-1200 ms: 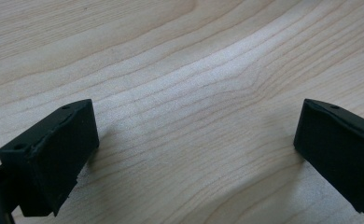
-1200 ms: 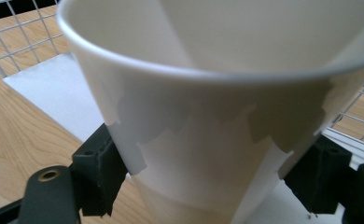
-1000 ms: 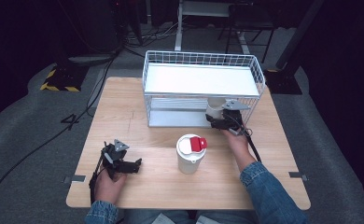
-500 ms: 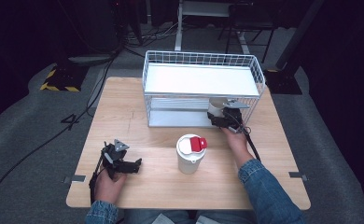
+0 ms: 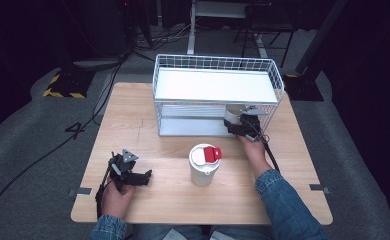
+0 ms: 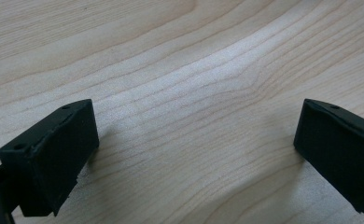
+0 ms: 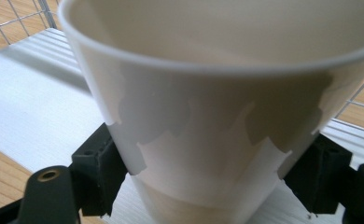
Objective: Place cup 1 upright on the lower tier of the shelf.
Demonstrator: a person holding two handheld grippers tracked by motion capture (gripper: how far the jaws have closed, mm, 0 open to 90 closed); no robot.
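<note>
A white paper cup sits upright between the jaws of my right gripper, which is shut on its lower wall. In the high view that gripper holds the cup at the front right of the lower shelf of a white wire rack. My left gripper lies on the wooden table at the near left. Its jaws stand wide open over bare wood, with nothing between them.
A white tumbler with a red lid flap stands on the table in front of the rack, between the two hands. The rack's top shelf is a flat white board. Dark floor and cables surround the table.
</note>
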